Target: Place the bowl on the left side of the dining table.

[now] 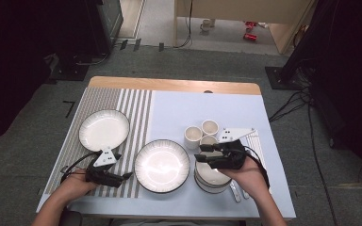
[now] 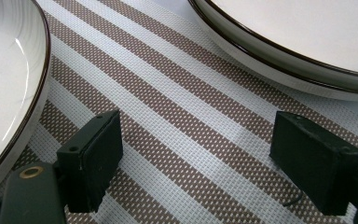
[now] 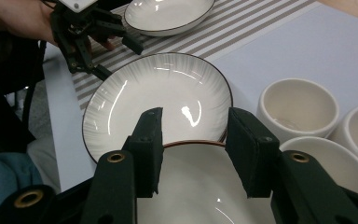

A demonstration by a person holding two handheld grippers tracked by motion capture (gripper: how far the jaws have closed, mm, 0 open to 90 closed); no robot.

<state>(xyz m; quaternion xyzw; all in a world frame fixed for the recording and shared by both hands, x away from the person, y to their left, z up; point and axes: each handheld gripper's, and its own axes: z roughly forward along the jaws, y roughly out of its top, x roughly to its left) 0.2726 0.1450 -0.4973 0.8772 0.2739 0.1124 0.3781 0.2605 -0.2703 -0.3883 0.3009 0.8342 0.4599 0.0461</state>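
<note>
Right claw half-open, holding nothing, straddling the bowl rim at its 12 o'clock edge. Plate just beyond. Left claw wide, empty, farther off.

A grey carpeted floor surrounds the wooden-edged table. At twelve to one o'clock stands a pale wooden cabinet with red cans beneath; black cables trail at three o'clock. Dark equipment stands fill eleven o'clock.
</note>
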